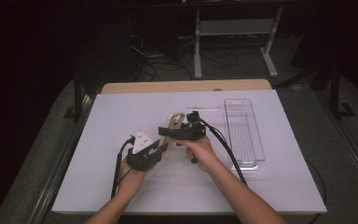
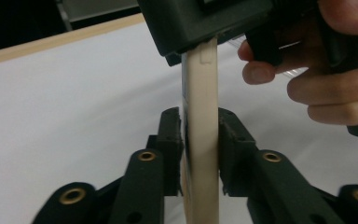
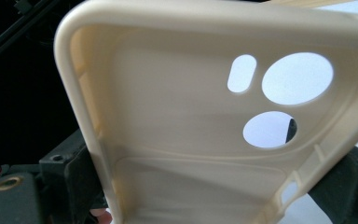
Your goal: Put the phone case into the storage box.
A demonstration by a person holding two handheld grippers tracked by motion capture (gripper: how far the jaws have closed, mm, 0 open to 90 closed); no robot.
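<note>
Both grippers pinch the case [image 1: 173, 125]: left gripper [image 2: 200, 140] across its thin edge, right gripper [image 1: 186, 130] across its width. Should the left jaws slacken, the case could twist or drop to the table [image 1: 121, 116] below.

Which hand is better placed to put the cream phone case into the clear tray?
Probably the right. The right tool grips the phone case across its width and is nearer the clear tray. The left tool only pinches a thin edge, farther from the tray.
</note>
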